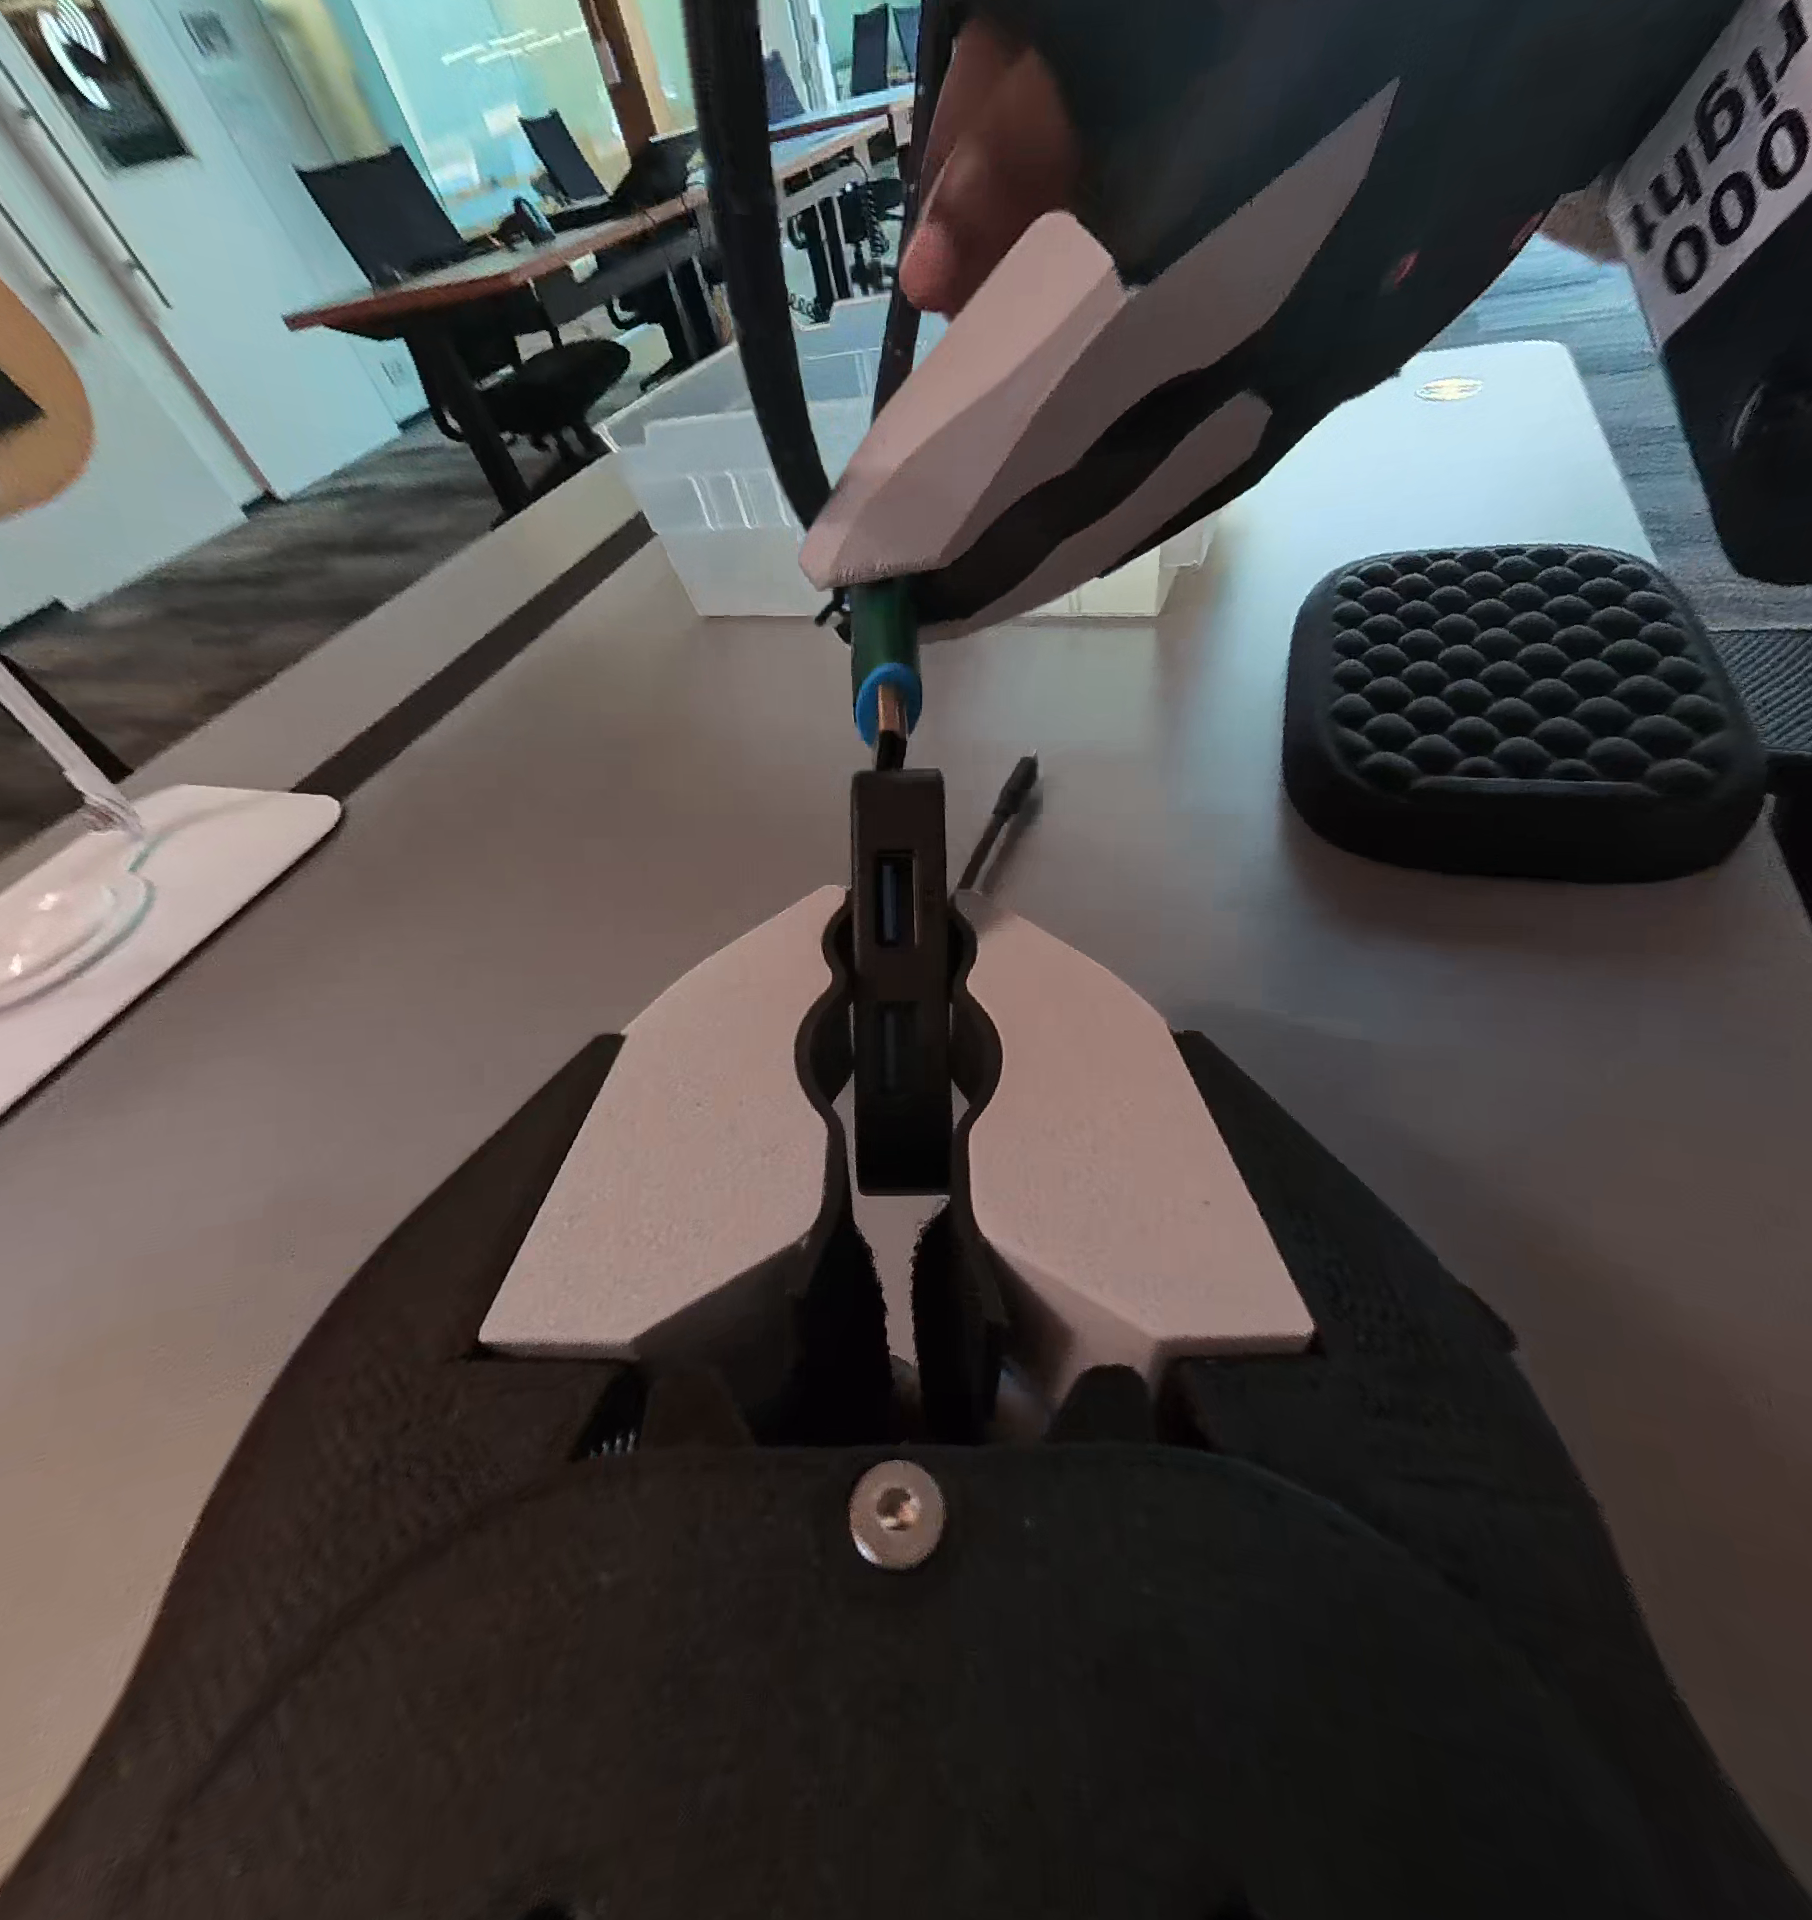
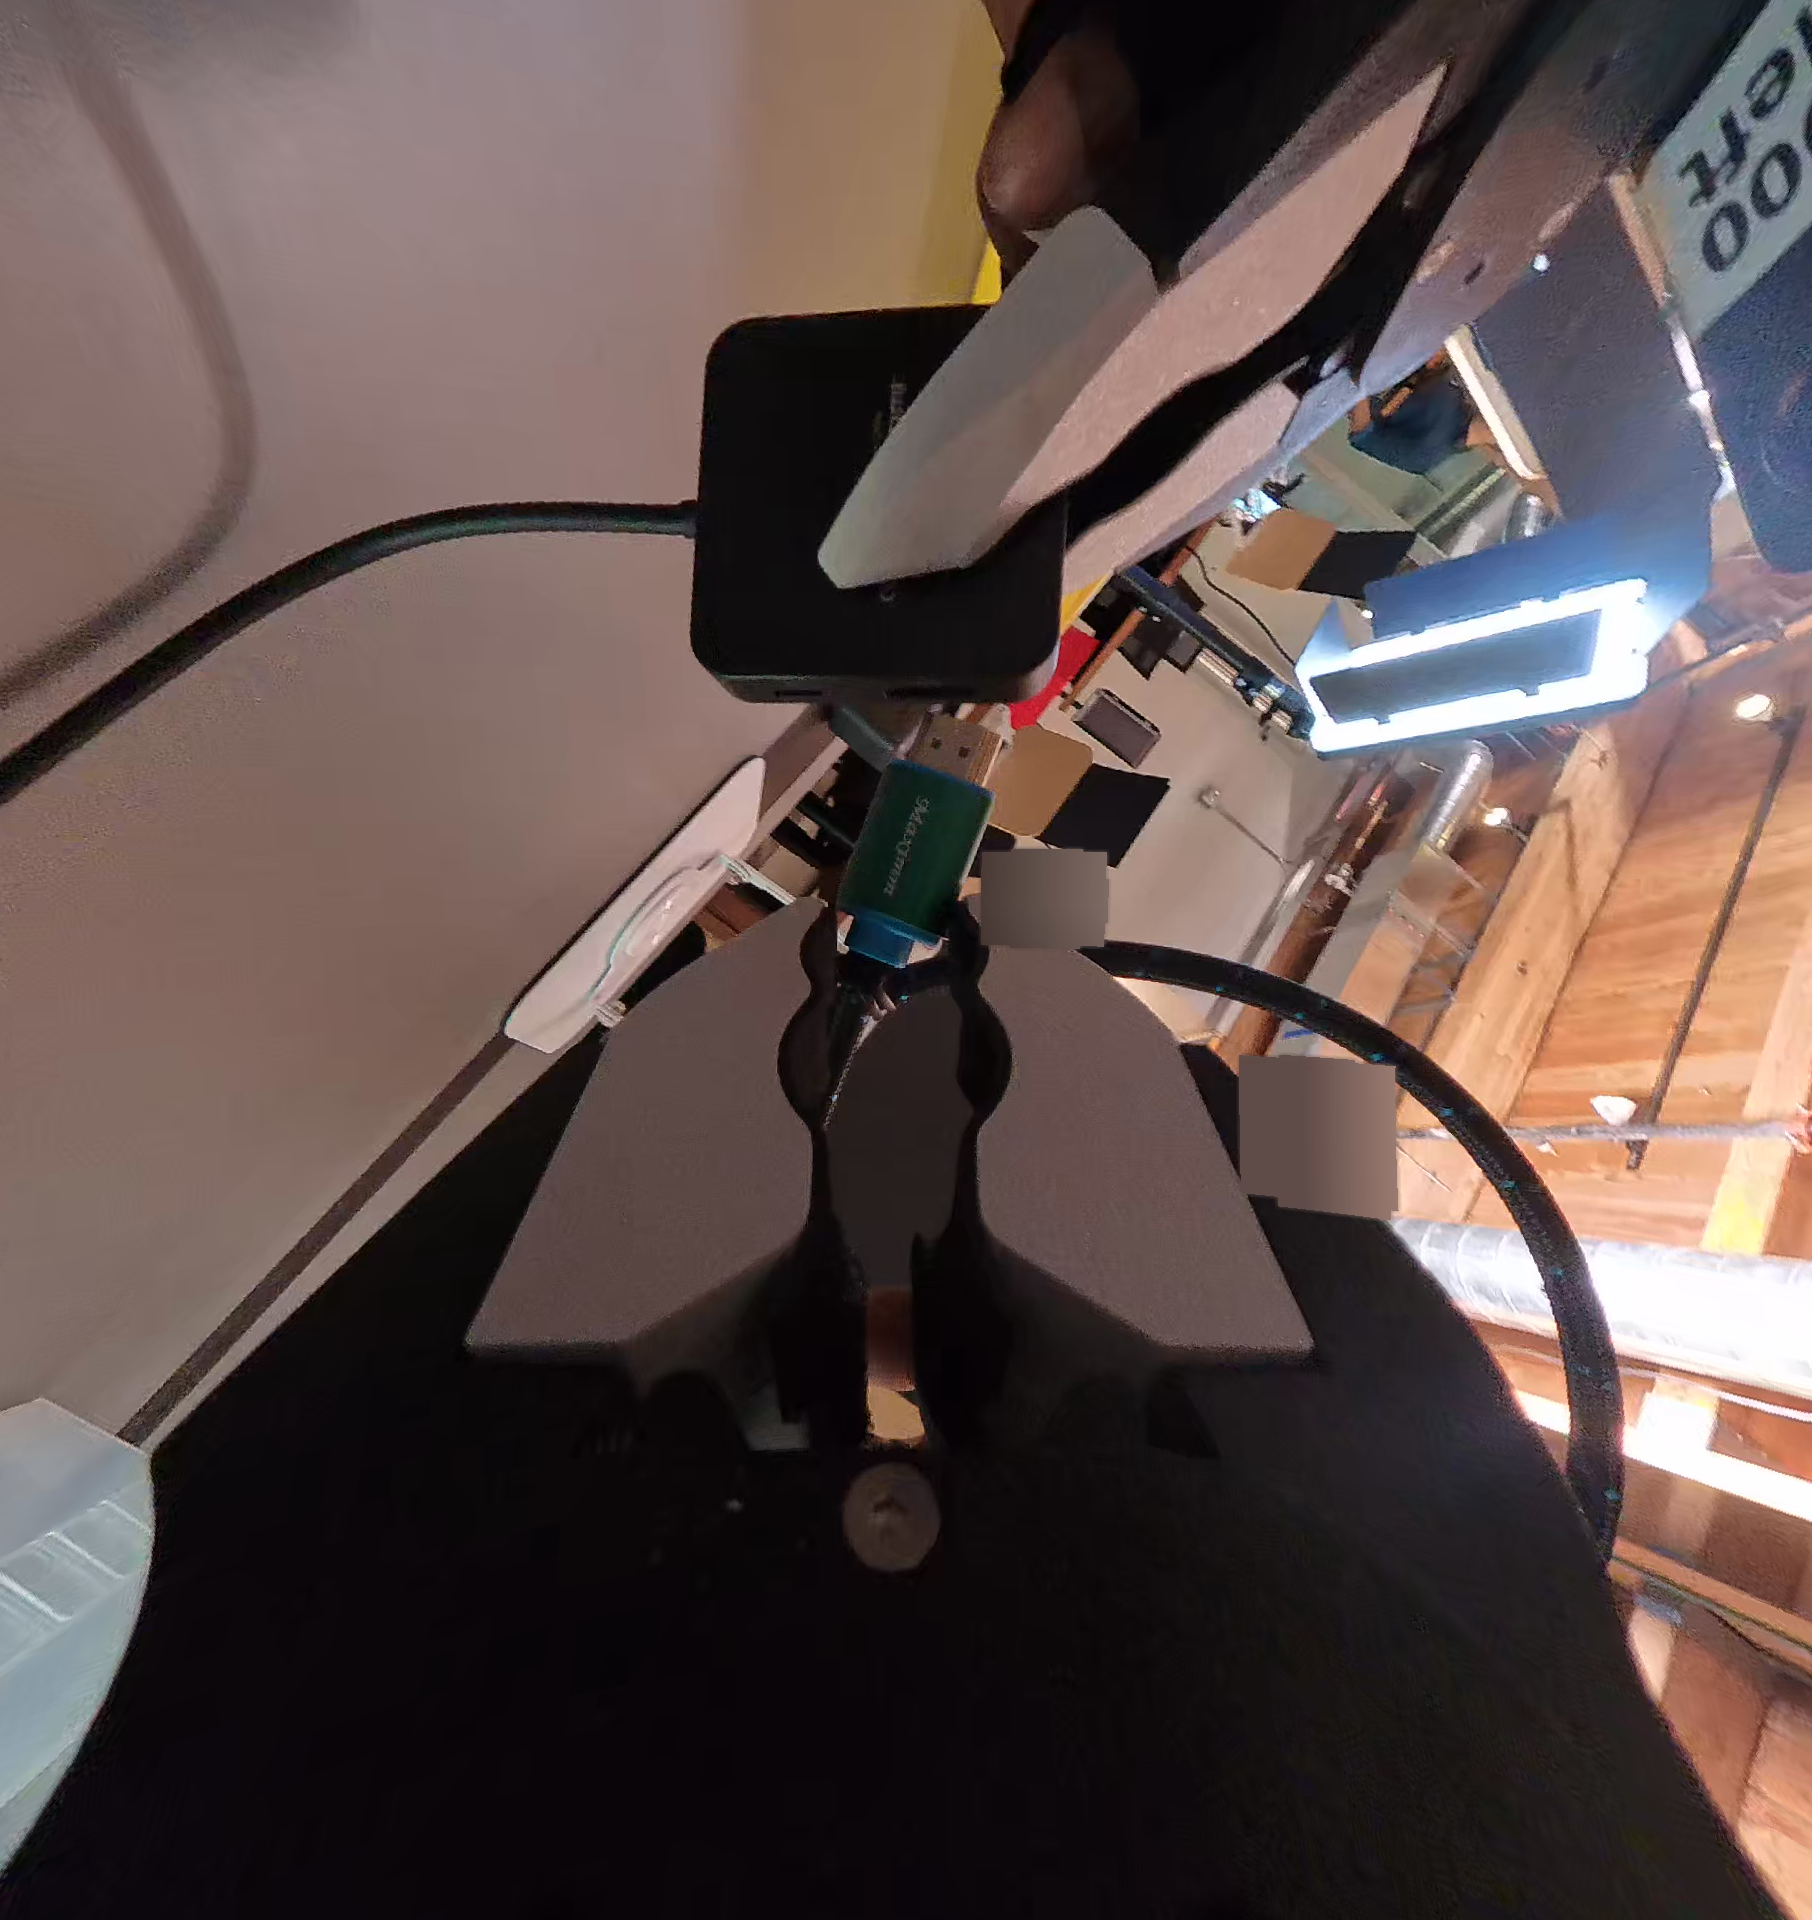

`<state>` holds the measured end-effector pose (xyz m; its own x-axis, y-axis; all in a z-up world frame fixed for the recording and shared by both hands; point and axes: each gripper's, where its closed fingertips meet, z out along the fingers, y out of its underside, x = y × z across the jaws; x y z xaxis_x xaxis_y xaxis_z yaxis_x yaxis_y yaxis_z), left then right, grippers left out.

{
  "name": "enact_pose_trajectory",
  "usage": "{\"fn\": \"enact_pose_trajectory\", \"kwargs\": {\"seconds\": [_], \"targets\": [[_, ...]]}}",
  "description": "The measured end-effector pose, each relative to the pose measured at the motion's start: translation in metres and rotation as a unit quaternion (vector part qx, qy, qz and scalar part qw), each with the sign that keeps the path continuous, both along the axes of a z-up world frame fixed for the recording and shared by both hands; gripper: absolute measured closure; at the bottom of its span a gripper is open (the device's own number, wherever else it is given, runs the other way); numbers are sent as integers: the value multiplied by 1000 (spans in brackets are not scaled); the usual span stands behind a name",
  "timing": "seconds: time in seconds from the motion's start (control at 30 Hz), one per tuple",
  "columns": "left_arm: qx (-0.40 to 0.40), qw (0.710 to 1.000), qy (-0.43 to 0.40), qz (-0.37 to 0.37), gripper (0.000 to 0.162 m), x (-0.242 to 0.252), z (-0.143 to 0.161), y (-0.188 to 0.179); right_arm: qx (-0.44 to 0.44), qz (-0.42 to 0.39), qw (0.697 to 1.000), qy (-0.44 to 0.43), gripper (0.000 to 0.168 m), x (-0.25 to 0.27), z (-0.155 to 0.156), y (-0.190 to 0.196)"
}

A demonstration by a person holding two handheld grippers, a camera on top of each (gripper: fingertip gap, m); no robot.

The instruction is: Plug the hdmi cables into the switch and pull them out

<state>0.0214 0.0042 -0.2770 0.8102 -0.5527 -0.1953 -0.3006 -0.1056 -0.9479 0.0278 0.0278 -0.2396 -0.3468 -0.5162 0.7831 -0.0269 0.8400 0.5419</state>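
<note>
Left gripper (image 1: 897,940) clamps the black switch (image 1: 899,977) edge-up above the desk (image 1: 466,987), while the right gripper (image 2: 894,940) pinches the green HDMI plug (image 2: 907,862), its metal tip just at the switch's end port. Insertion looks under way; next, square the tilted plug and push straight in.

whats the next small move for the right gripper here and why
Probably ease the right gripper forward along the plug's axis. It is shut on the green hdmi plug, whose metal tip sits just short of the port on the black switch that the left gripper clamps.
</note>
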Motion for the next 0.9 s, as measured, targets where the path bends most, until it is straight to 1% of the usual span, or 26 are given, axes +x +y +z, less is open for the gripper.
{"fn": "enact_pose_trajectory", "kwargs": {"seconds": [0.13, 0.23, 0.33, 0.47, 0.57, 0.63, 0.7, 0.77, 0.9], "targets": [[-16, 1000, -1, 5, 148, 0, -5, 1, 13, -8, 999, -33, 148, 0, -10, 2], [-25, 1000, -6, 11, 148, 1, -7, 2, -5, -20, 999, -47, 148, 0, -15, 2], [-31, 999, 16, 19, 148, 2, -11, 3, -9, -36, 997, -64, 148, 1, -20, 2], [-48, 998, 9, 34, 148, 3, -11, 5, 29, -37, 996, -70, 149, 0, -18, 4], [-68, 996, 19, 52, 148, 2, -15, 7, 27, -44, 995, -89, 149, 1, -23, 5], [-73, 996, 5, 59, 149, 2, -17, 8, 22, -46, 995, -90, 149, 1, -25, 5], [-80, 995, 6, 56, 149, 2, -20, 8, 21, -47, 994, -94, 149, 1, -29, 5], [-72, 996, 32, 50, 149, 1, -22, 7, 14, -41, 995, -94, 150, 1, -32, 4], [-64, 996, 48, 34, 149, 3, -24, 6, 1, -39, 994, -102, 150, 3, -36, 1]]}}
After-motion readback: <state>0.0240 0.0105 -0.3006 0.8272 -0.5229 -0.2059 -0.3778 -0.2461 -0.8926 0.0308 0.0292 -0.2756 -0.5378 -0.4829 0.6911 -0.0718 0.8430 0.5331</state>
